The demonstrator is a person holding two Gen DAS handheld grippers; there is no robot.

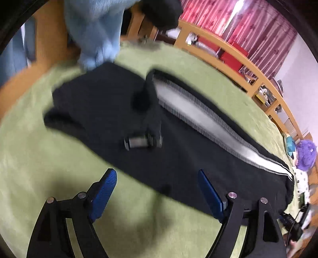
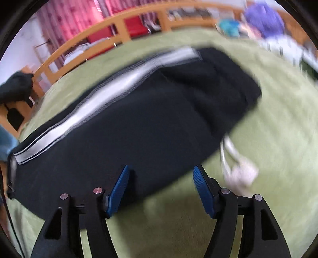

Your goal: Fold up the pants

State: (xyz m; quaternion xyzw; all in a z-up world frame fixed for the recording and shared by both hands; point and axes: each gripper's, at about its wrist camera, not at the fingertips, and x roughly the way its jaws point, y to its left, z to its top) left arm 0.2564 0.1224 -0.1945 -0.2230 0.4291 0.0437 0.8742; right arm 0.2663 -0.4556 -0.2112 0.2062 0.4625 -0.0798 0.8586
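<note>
Black pants (image 1: 123, 111) with a white side stripe (image 1: 198, 115) lie folded lengthwise on a green blanket (image 1: 49, 154). A strap with a grey buckle (image 1: 139, 141) lies on top of them. My left gripper (image 1: 157, 174) stands open just above the pants' near edge, nothing between its blue pads (image 1: 103, 192). In the right wrist view the same pants (image 2: 139, 123) and stripe (image 2: 111, 89) stretch across the blanket (image 2: 278, 139). My right gripper (image 2: 161, 172) is open over the near edge, its pads (image 2: 119, 190) apart and free. A white drawstring (image 2: 234, 158) trails from the pants.
A light blue garment (image 1: 95, 31) hangs at the far edge in the left wrist view. A wooden bed rail (image 1: 238, 57) runs along the back, with red boxes (image 1: 234, 55) and pink curtains (image 1: 248, 21) behind. A purple plush (image 2: 262, 17) and cables (image 1: 292, 224) sit near the bed end.
</note>
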